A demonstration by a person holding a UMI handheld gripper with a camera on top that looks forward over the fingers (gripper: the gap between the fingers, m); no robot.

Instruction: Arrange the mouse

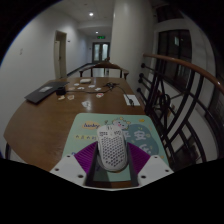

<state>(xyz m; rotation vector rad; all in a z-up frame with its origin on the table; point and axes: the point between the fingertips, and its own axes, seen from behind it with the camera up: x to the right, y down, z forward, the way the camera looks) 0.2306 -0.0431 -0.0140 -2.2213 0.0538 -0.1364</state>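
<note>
A white mouse point(112, 150) with a perforated honeycomb shell sits between my gripper's point(112, 163) fingers, tail end toward me. Both purple pads press on its sides, the left pad point(88, 160) and the right pad point(138, 160). The mouse is over the near edge of a pale teal mouse mat point(110, 124) with printed pictures, which lies on the near end of a wooden table point(60, 115). I cannot tell whether the mouse rests on the mat or is held just above it.
A dark laptop point(40, 94) lies at the table's far left. Small objects point(88, 85) and a white item point(132, 99) lie at the far end. Wooden chairs point(170, 95) stand along the right side. A white column point(128, 35) rises behind.
</note>
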